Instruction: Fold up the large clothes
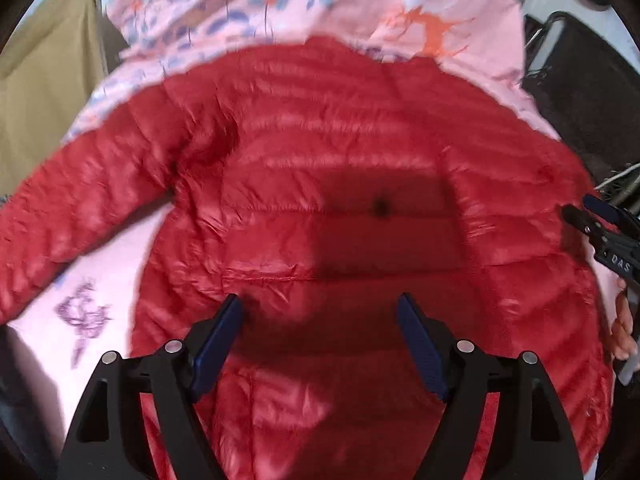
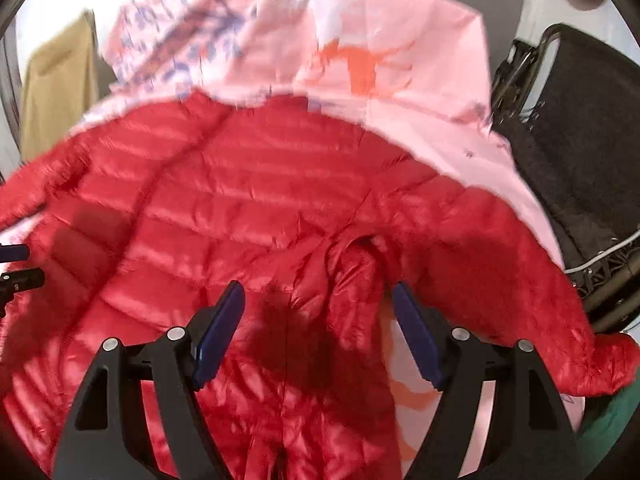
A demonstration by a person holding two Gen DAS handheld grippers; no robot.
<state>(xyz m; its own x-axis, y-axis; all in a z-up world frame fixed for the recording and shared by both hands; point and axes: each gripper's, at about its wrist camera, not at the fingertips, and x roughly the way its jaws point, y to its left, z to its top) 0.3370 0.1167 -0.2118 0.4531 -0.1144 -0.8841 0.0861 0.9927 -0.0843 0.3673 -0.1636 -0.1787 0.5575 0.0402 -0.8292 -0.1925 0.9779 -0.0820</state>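
A red jacket (image 1: 320,184) lies spread flat on a pink sheet (image 1: 400,0), one sleeve (image 1: 80,208) stretched out to its left, the other sleeve (image 2: 520,280) bent along its right edge. No container shows.

The left gripper (image 1: 320,344) hangs over the jacket's lower middle, jaws wide apart with nothing between the pads. The right gripper (image 2: 318,332) hangs over the jacket's right side near a bunched fold, jaws likewise wide and empty. Both views are blurred.
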